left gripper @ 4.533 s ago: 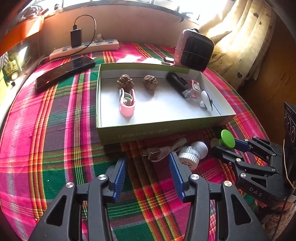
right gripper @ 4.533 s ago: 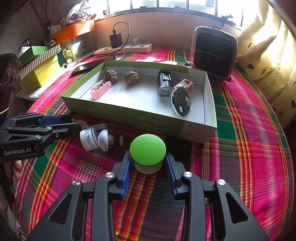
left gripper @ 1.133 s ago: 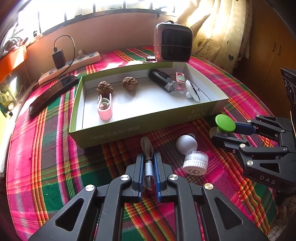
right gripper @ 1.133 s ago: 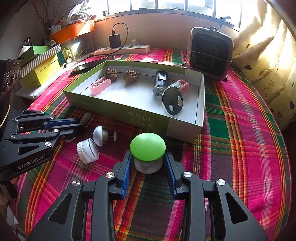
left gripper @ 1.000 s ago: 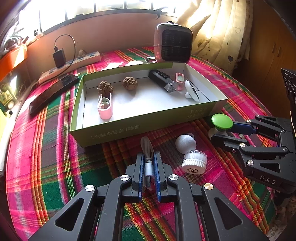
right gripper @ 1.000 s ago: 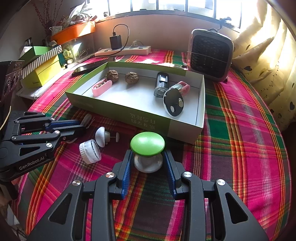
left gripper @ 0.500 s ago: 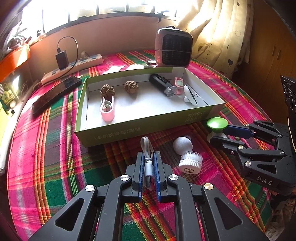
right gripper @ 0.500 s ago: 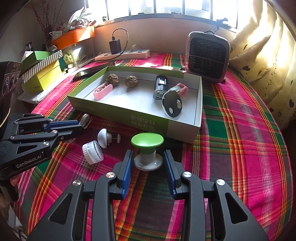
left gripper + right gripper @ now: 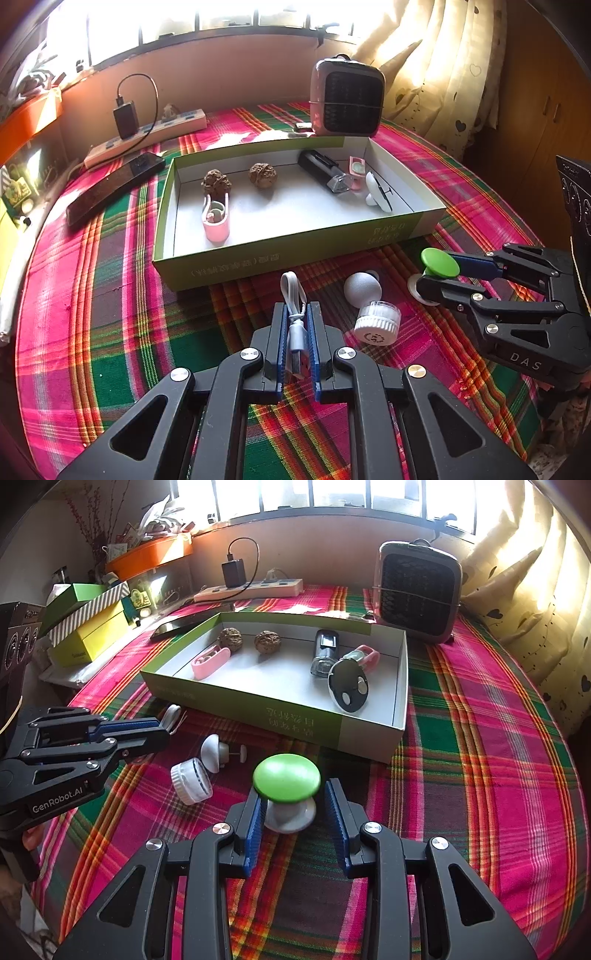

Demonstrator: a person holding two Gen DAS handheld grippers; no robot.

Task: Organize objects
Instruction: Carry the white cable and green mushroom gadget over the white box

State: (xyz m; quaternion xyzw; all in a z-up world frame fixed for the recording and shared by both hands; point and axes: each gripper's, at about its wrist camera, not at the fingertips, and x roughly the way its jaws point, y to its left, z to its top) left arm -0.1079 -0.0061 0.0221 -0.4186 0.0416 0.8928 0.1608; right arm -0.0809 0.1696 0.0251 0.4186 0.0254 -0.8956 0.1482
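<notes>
A: What is sitting nearest the left camera?

B: The left gripper (image 9: 296, 338) is pinching a short white looped USB cable (image 9: 295, 317) between its blue-padded fingers, which are pressed tight against the plug on both sides. The loop is poking out past the tips, above the pink-and-green plaid tablecloth (image 9: 110, 332).

A: And the other one?

B: The right gripper (image 9: 295, 812) is standing with its jaws spread around a green mushroom-shaped knob on a white base (image 9: 287, 788). The left pad is lying at the knob's stem, the right pad is standing apart from it, and the base is resting on the cloth.

A: What is lying between the two tools?

B: A ribbed white plastic cap (image 9: 191, 781) is lying on its side, just beside a small white dome-headed plunger (image 9: 216, 754).

A: Farther back?

B: The shallow green cardboard box with a white inside (image 9: 207, 698) is holding a pink clip-shaped case (image 9: 210, 657), two brown wrinkled walnuts (image 9: 231, 638), a black lighter-like tube (image 9: 325, 650), a second pink holder (image 9: 364, 655) and a black-and-white oval fob (image 9: 349, 690). Behind the box, a dark smartphone (image 9: 114, 186), a white power strip with a black charger (image 9: 251, 585) and a pink-and-black desk heater (image 9: 419, 590) are sitting near the wall.
</notes>
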